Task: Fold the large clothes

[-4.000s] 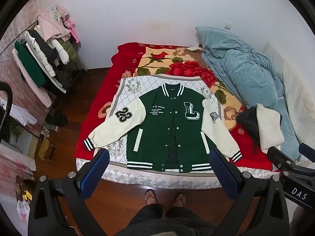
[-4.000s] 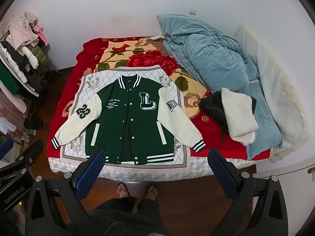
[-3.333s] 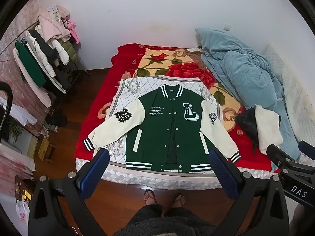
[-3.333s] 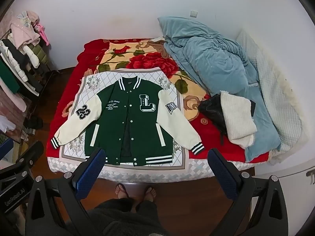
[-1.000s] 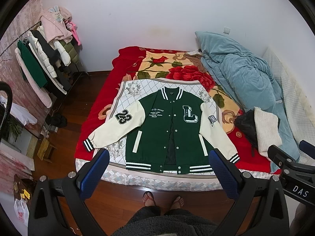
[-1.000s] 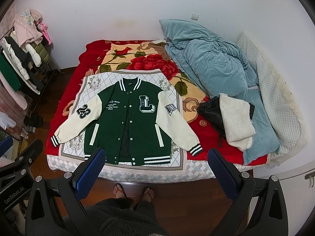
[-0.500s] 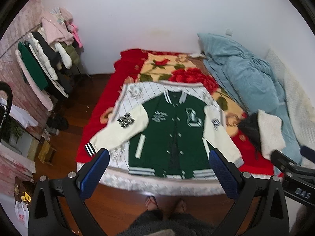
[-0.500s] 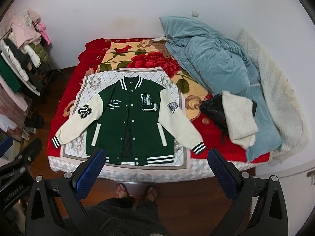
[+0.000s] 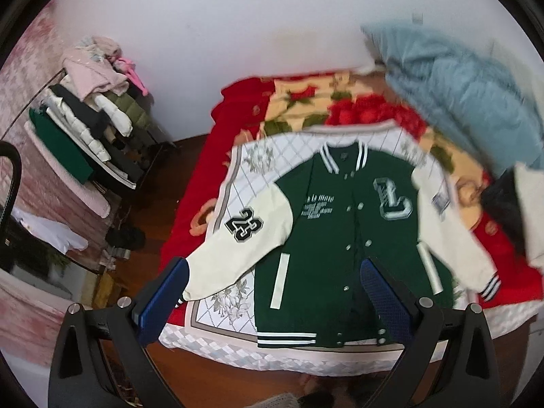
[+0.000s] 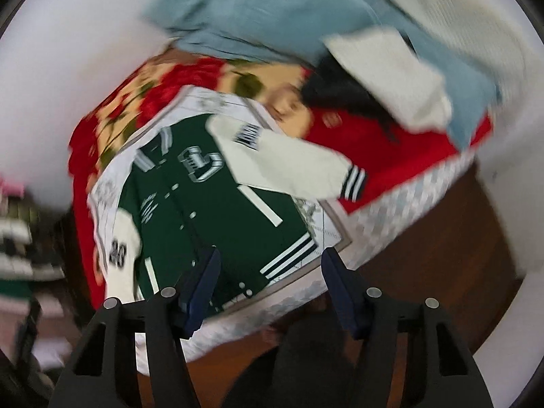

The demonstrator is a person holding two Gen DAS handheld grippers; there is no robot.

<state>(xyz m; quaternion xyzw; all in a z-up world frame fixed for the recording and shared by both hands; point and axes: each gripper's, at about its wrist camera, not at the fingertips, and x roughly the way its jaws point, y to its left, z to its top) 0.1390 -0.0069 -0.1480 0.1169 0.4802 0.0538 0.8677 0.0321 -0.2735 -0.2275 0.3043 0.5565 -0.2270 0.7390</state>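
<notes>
A green varsity jacket (image 9: pixel 343 238) with cream sleeves lies flat, face up and spread out on the bed, its hem toward me. It also shows in the right wrist view (image 10: pixel 217 210), tilted and blurred. My left gripper (image 9: pixel 272 292) is open and empty, above the jacket's lower left part near the left cuff. My right gripper (image 10: pixel 270 282) is open and empty, rolled to one side, above the jacket's hem on its right side.
A blue duvet (image 9: pixel 469 91), a white folded cloth (image 10: pixel 391 74) and a black item (image 10: pixel 340 98) lie on the bed's right. A clothes rack (image 9: pixel 85 129) stands at the left. Wooden floor (image 10: pixel 442 265) runs along the bed's near edge.
Both grippers have moved down and forward toward the jacket. The left has shifted toward the left sleeve. The right has rolled sideways and its jaws stand narrower than before.
</notes>
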